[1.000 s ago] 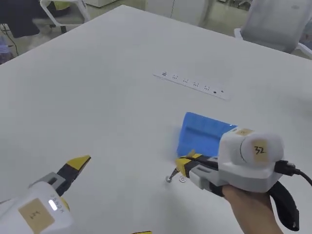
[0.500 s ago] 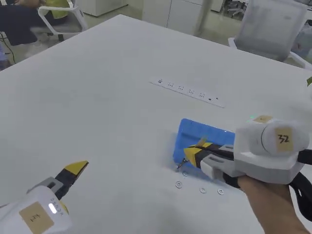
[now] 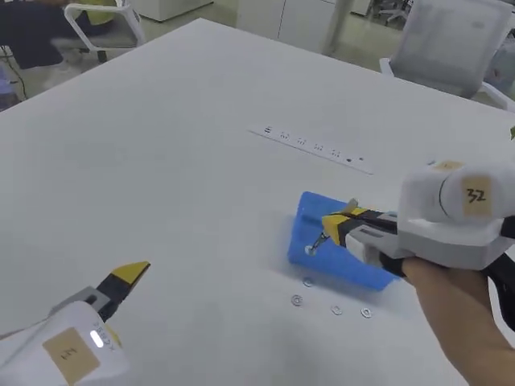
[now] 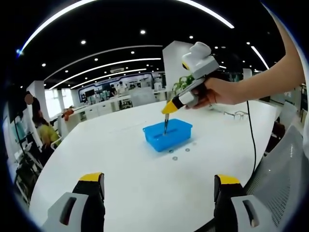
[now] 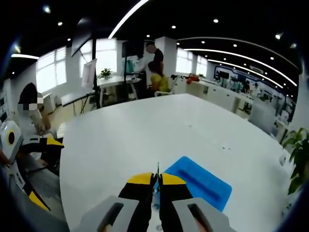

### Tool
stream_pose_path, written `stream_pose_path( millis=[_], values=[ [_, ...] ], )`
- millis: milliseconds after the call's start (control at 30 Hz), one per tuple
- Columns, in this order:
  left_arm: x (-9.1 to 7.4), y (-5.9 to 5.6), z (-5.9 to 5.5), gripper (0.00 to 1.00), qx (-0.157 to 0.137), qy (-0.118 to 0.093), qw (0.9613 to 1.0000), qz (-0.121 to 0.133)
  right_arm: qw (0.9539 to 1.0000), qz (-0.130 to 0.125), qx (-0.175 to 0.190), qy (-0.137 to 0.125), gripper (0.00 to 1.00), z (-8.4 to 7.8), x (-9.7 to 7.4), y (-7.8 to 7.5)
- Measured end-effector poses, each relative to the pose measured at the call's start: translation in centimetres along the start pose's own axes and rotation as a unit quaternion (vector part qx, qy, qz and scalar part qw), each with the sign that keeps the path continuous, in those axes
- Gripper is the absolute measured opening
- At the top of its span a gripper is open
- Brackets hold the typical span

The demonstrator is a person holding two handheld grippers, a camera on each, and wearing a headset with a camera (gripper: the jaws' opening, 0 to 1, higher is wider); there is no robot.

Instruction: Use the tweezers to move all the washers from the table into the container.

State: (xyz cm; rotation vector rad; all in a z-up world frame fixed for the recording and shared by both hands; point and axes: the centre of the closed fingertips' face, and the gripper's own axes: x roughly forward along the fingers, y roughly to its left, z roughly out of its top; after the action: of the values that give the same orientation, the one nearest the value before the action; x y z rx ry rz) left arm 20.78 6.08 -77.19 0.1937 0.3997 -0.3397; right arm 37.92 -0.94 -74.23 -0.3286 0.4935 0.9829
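My right gripper [image 3: 331, 223] is shut on thin metal tweezers [image 3: 319, 241] that point down over the near left corner of the blue container [image 3: 306, 217]. A small grey washer seems to sit at the tweezers' tip. Several washers [image 3: 297, 301] lie on the white table just in front of the container. In the right gripper view the jaws are closed on the tweezers [image 5: 158, 170], with the container [image 5: 203, 186] beyond. My left gripper [image 4: 157, 191] is open and holds nothing, low and well left of the container [image 4: 166, 135] and the washers [image 4: 175, 158].
A white power strip [image 3: 314, 147] lies on the table beyond the container. Office chairs [image 3: 455, 44] stand at the far table edges. People sit at desks in the background. The table [image 3: 177, 161] is bare white around the work.
My right gripper has lifted the tweezers from the washers on the table and carried them up and back, over the blue container. The left gripper has stayed about where it was.
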Motion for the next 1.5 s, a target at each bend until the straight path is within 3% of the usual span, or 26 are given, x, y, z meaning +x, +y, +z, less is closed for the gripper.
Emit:
stream_pose_path(
  millis=[300,433,733,1167,1367,1500],
  values=[
    [0.2,-0.2,-0.5,0.98,0.005,0.014,0.9999,-0.003,0.9994,-0.026,0.023,-0.004,0.0,0.0,1.1,-1.7],
    [0.2,-0.2,-0.7,0.99,0.008,0.018,0.9998,-0.003,0.999,-0.025,0.038,-0.004,0.0,0.1,2.0,-2.2],
    [0.4,-0.3,-1.3,0.99,0.017,0.036,0.9992,-0.001,0.9991,-0.036,0.014,0.017,0.0,-1.3,3.8,-2.6],
    [0.4,-0.5,-1.5,0.99,0.012,0.04,0.9991,-0.008,0.9984,-0.033,0.033,0.032,0.0,-2.6,6.0,-3.4],
    [0.5,-0.5,-1.8,0.99,0.015,0.046,0.9988,-0.007,0.9978,-0.043,0.035,0.036,0.0,-3.0,6.6,-3.8],
    [0.4,-0.5,-1.5,0.99,0.012,0.039,0.9991,-0.008,0.9974,-0.042,0.041,0.042,0.0,-3.5,6.9,-3.6]
  ],
)
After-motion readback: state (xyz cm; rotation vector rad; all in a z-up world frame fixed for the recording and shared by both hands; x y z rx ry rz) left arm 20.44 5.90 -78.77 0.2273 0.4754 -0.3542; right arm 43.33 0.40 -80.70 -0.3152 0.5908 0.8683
